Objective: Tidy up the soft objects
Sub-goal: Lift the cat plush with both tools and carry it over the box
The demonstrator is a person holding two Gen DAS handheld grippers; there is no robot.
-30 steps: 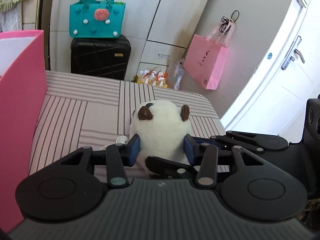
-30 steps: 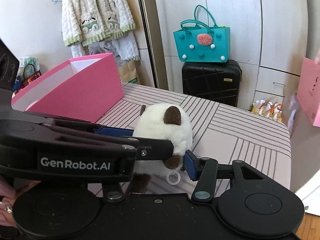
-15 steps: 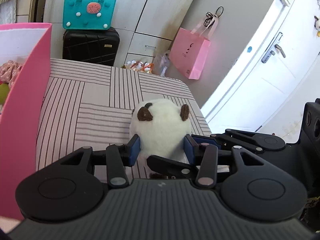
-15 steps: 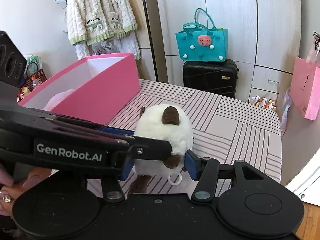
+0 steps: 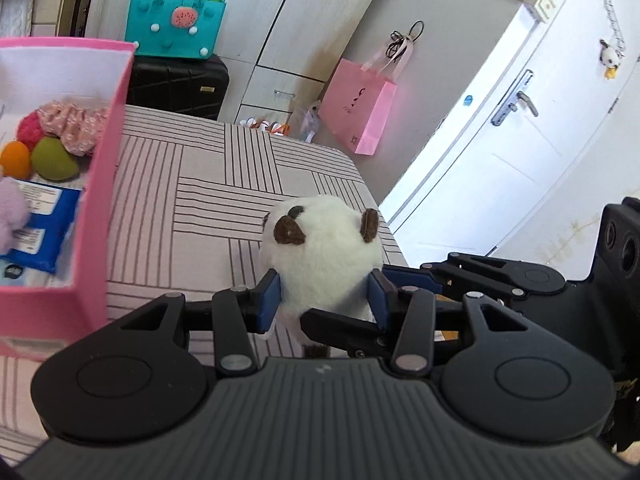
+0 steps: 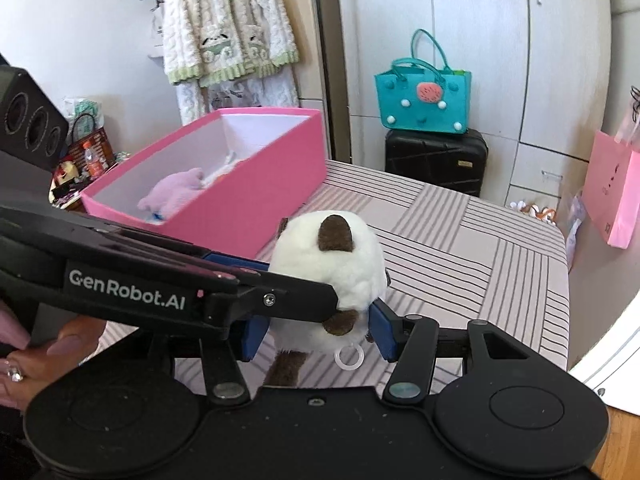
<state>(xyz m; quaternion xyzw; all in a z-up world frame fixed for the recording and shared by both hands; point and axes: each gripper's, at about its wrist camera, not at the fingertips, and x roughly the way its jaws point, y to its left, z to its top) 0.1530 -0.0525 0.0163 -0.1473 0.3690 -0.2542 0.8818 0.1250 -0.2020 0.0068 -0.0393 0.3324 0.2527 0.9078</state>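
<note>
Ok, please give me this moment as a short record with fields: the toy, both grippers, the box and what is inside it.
toy: white plush toy with brown ears, lifted above the striped bed cover
left gripper: shut on the plush toy, blue pads at both its sides
right gripper: also shut on the plush toy, lower down
box: pink box, open top, on the bed cover to the toy's left
box contents: purple plush, blue packet, green ball, orange ball, pink frilly fabric
</note>
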